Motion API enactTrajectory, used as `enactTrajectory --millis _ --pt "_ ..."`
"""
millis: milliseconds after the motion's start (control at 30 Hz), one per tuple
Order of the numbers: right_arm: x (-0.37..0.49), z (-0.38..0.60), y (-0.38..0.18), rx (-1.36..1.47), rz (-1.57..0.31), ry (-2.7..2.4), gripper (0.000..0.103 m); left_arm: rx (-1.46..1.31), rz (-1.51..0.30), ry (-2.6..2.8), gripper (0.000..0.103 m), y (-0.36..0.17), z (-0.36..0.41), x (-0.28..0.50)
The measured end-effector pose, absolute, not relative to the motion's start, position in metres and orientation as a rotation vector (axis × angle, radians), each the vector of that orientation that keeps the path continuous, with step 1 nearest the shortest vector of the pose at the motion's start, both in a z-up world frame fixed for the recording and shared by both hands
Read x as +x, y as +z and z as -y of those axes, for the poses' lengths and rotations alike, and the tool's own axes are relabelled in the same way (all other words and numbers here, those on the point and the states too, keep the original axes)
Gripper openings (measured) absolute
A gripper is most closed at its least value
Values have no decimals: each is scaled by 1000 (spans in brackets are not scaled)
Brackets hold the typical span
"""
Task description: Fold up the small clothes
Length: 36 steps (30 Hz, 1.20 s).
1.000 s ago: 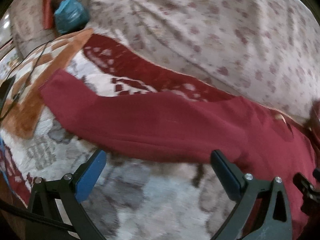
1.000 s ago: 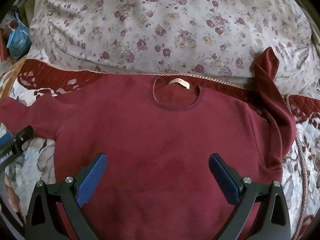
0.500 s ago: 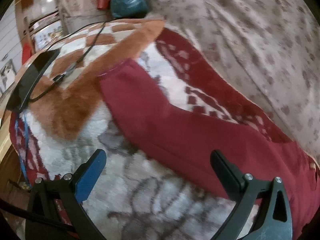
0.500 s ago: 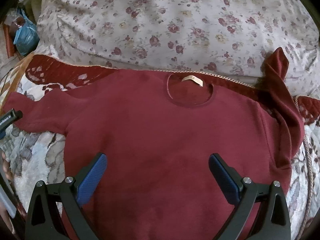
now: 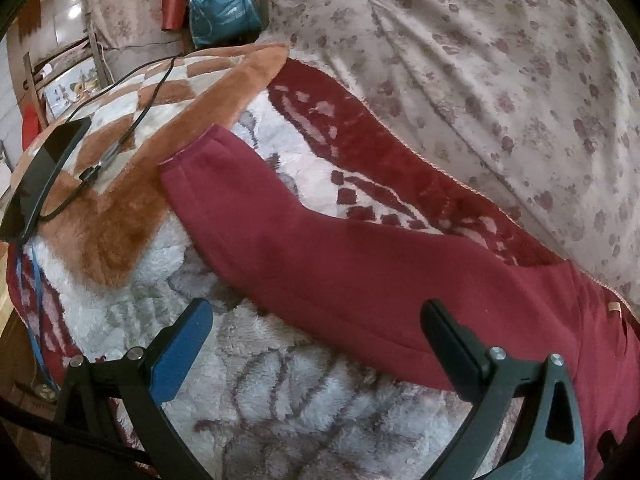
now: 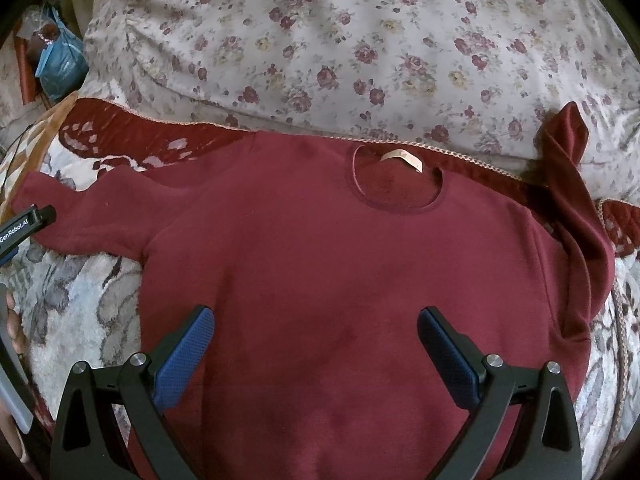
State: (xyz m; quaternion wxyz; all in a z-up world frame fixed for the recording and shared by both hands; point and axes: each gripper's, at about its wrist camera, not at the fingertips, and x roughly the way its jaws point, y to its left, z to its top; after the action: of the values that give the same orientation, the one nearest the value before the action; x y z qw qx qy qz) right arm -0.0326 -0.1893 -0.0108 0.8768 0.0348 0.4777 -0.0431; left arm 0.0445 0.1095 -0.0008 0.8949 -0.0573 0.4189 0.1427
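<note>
A small dark red sweater (image 6: pixel 340 280) lies flat on a plush patterned blanket (image 6: pixel 76 296), neck hole and tan label (image 6: pixel 402 158) toward the floral quilt. Its left sleeve (image 5: pixel 320 264) stretches out straight, the cuff (image 5: pixel 188 152) at the orange checked blanket. The right sleeve (image 6: pixel 572 184) is bunched and folded upward. My left gripper (image 5: pixel 318 320) hovers open just short of the left sleeve, holding nothing. Over the sweater's lower body my right gripper (image 6: pixel 316 324) is open and empty. The left gripper's tip (image 6: pixel 28 224) shows at the left edge of the right wrist view.
A floral quilt (image 6: pixel 360 40) heaps up behind the sweater. An orange checked blanket (image 5: pixel 120 200) carries a black phone (image 5: pixel 44 164) with a cable (image 5: pixel 148 96). A blue bag (image 5: pixel 224 8) sits far left. A person's hand (image 6: pixel 14 320) shows at the left edge.
The left gripper has swung left along the sleeve toward its cuff, bringing the phone and orange blanket into view. The right gripper has drifted slightly left. Both stay open.
</note>
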Motion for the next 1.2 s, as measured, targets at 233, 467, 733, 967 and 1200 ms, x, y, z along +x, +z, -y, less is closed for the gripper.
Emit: enactTrajectory --millis 233,467,733,967,1200 --pt "-30 187 -11 59 -998 -85 103 -124 -867 303 103 -1 -109 44" --pt "-28 181 -11 42 -995 -73 103 -113 -864 322 103 -1 -112 44" --pt "-33 182 -9 54 -1000 -57 103 -95 -843 389 103 1 -122 44" --pt "-34 181 -8 58 -996 -56 103 -106 -858 402 103 -2 -127 46" --pt "-35 177 -10 49 -1007 -45 103 -91 -848 446 103 -1 -131 50"
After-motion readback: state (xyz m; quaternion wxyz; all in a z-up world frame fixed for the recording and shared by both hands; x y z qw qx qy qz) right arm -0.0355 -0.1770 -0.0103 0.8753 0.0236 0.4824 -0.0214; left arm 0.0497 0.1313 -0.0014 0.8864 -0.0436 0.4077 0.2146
